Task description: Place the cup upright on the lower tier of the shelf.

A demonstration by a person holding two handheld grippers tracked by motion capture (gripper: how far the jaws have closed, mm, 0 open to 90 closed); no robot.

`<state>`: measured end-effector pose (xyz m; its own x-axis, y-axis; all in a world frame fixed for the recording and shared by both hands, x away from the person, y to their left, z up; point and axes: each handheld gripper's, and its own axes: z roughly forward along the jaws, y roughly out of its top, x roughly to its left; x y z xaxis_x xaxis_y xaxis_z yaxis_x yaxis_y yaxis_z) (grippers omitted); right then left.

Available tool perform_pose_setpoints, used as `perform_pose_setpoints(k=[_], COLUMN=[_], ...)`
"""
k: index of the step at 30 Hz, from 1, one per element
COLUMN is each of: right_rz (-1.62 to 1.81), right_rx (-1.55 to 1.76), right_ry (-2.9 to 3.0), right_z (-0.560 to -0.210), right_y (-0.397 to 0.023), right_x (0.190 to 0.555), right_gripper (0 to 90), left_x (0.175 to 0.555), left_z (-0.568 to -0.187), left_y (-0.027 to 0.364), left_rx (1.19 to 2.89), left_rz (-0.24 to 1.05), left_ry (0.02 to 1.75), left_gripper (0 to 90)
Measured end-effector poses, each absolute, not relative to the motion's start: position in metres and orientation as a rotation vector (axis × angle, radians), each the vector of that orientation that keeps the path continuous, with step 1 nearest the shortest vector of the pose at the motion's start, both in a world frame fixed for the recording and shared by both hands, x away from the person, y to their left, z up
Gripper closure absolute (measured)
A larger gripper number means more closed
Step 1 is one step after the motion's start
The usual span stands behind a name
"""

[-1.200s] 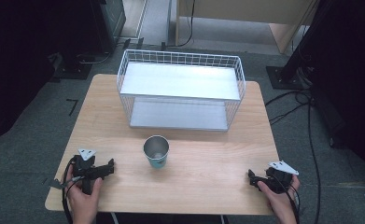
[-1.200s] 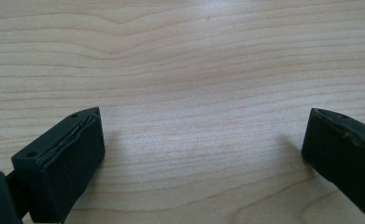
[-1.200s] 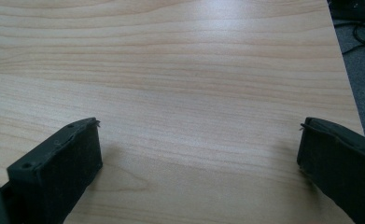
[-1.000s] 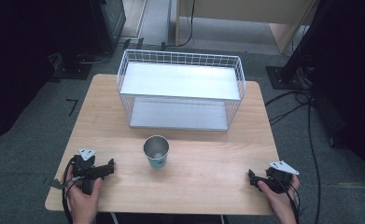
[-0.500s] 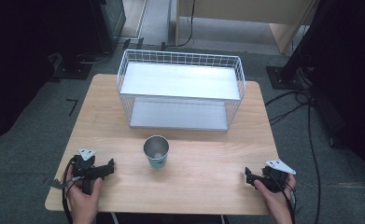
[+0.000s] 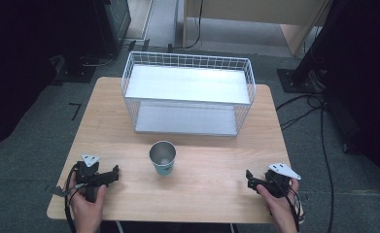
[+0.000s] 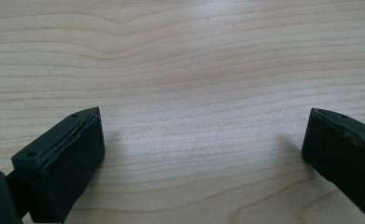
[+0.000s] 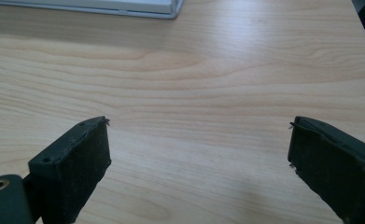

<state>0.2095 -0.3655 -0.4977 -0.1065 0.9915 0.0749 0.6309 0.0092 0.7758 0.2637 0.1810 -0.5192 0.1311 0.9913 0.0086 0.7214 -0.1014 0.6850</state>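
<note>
Right tool (image 6: 251, 180): sitting in the person's right hand near the front right corner of the bench (image 6: 212, 194), pointing toward the middle; its jaws are standing wide apart with only bare wood between them, having just been closing a little, and gripping nothing. Left tool (image 6: 113, 173): resting in the left hand at the front left of the bench, jaws gaping wide over bare wood, holding nothing. Cup (image 6: 162, 158): metal-lined, teal-sided, standing upright on the bench between the two tools and well apart from both, mouth facing up. Wire basket (image 6: 187, 62): white, sitting at the far side of the bench behind the cup, carrying two pale shelves.
</note>
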Motion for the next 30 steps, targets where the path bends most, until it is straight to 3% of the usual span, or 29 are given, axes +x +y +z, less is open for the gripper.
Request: perform_pose_setpoints(k=[30], right_rz=[1.089], right_rx=[1.490], right_ry=[1.919], right_z=[-0.468], right_y=[-0.279], right_x=[0.223], right_gripper=[5.7], left_x=[0.264], left_z=[-0.519], left_y=[0.181], left_rx=[1.884], left_rz=[0.662], left_ry=[1.643], left_gripper=[0.0])
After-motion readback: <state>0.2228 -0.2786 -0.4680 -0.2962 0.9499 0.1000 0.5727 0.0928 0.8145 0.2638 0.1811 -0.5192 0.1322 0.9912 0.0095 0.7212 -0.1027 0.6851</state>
